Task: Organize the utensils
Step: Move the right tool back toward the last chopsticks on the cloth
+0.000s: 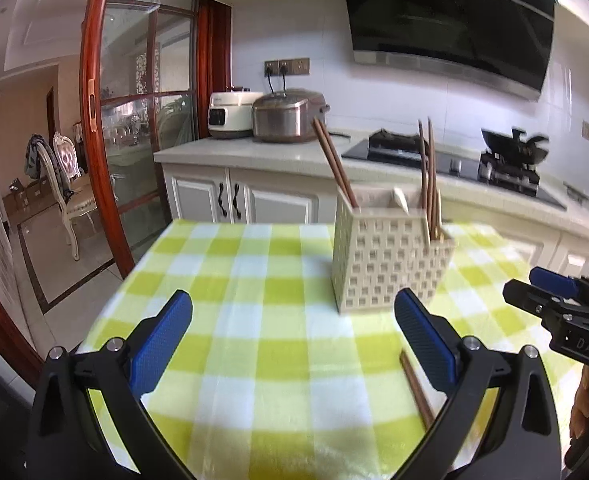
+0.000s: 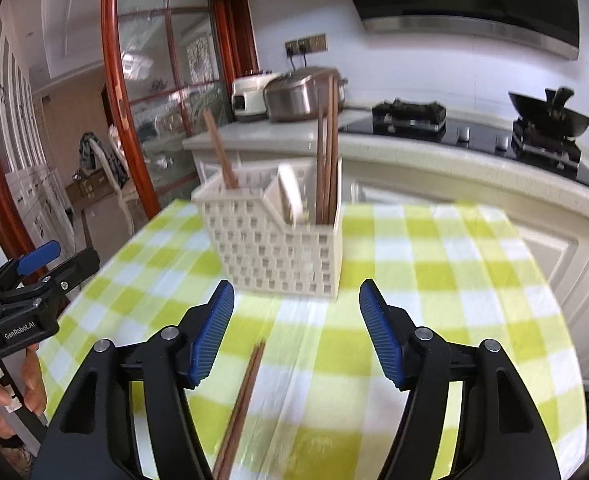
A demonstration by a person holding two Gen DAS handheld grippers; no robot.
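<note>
A cream perforated utensil holder (image 1: 386,256) (image 2: 278,248) stands on the green-and-white checked tablecloth (image 1: 254,320) (image 2: 434,300). Brown chopsticks (image 1: 428,176) (image 2: 326,152) stand in its narrow compartment, another pair (image 1: 334,162) (image 2: 220,154) leans in the big one, and a cream spoon handle (image 1: 400,199) (image 2: 290,196) sticks up. A loose pair of brown chopsticks (image 1: 416,388) (image 2: 240,408) lies on the cloth. My left gripper (image 1: 294,344) is open and empty, left of them. My right gripper (image 2: 296,332) is open and empty above them; it also shows in the left wrist view (image 1: 542,292).
A kitchen counter (image 1: 254,148) behind the table holds two rice cookers (image 1: 286,116) and a stove with a black wok (image 1: 514,148). A red-framed glass door (image 1: 102,120) and a chair (image 1: 66,184) stand to the left. The table's left edge drops to the floor.
</note>
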